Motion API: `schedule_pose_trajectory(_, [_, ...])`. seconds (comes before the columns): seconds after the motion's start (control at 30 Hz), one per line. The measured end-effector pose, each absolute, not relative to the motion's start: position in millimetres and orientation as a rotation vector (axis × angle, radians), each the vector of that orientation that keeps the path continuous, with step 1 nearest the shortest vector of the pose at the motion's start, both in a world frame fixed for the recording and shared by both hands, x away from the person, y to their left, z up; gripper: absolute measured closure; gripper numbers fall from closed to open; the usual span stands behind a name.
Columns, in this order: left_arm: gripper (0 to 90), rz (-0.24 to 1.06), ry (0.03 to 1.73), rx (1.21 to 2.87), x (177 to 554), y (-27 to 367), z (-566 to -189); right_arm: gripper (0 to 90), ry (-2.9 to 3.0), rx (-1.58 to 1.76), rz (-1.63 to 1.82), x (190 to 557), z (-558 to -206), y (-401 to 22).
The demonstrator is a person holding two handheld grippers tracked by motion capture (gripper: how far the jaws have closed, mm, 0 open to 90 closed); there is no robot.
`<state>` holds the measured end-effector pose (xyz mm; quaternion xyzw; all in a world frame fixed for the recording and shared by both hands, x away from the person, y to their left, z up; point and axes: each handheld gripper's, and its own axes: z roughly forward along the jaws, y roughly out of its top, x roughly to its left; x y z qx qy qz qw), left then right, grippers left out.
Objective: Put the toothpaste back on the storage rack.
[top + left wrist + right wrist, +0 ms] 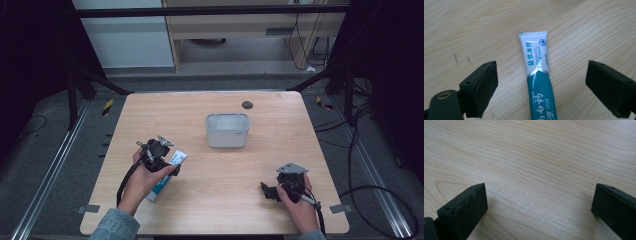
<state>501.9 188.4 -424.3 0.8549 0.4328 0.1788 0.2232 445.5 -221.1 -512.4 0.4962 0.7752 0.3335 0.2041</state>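
A: Where is the tube sitting right now?

B: I see the toothpaste tube (537,75) flat on the worktop (215,170), at about eight o'clock from the worktop's centre in the high view. Its white crimped end points toward two o'clock and its teal body runs back toward the near edge, under the left hand (142,180).

A: And the left hand-held gripper?

B: The left hand-held gripper (541,82) hangs over the tube, released. In the left gripper view I see the tube lying between the two black jaws, with bare wood on both sides of it; neither pad touches it.

A: The right one?

B: The right hand-held gripper (539,202) is released as well, jaws wide, with plain wood grain between them. In the high view I find it near five o'clock, close to the near-right corner and well apart from the tube.

A: How much room around the tube?

B: Plenty. I see the grey bin (227,130) at twelve o'clock from centre, well apart from the tube, and open wood between them. The left edge of the worktop lies at nine o'clock from the tube, with a strip of bare surface before it. A small dark disc (247,105) sits near the far edge.
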Motion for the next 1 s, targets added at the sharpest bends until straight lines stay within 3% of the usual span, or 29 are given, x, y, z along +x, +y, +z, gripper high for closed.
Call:
schedule_pose_trajectory(0.27, [20.0, 0.467, 1.177, 2.401, 505.3, 183.5, -423.8, 0.3, 2.160, 1.364, 0.923, 446.1, -513.2, -221.7])
schedule_pose_trajectory(0.4, [32.5, 0.422, 1.180, 2.386, 508.5, 182.8, -421.2, 0.4, 2.161, 1.380, 0.929, 445.6, -512.6, -221.3])
schedule_pose_trajectory(0.67, [43.9, 0.383, 1.184, 2.443, 518.7, 180.6, -418.1, 0.4, 2.162, 1.380, 0.929, 445.6, -512.5, -221.3])
schedule_pose_trajectory(1.0, [45.3, 0.334, 1.184, 2.535, 533.4, 168.6, -415.5, 0.3, 2.162, 1.378, 0.928, 445.7, -512.6, -221.3])
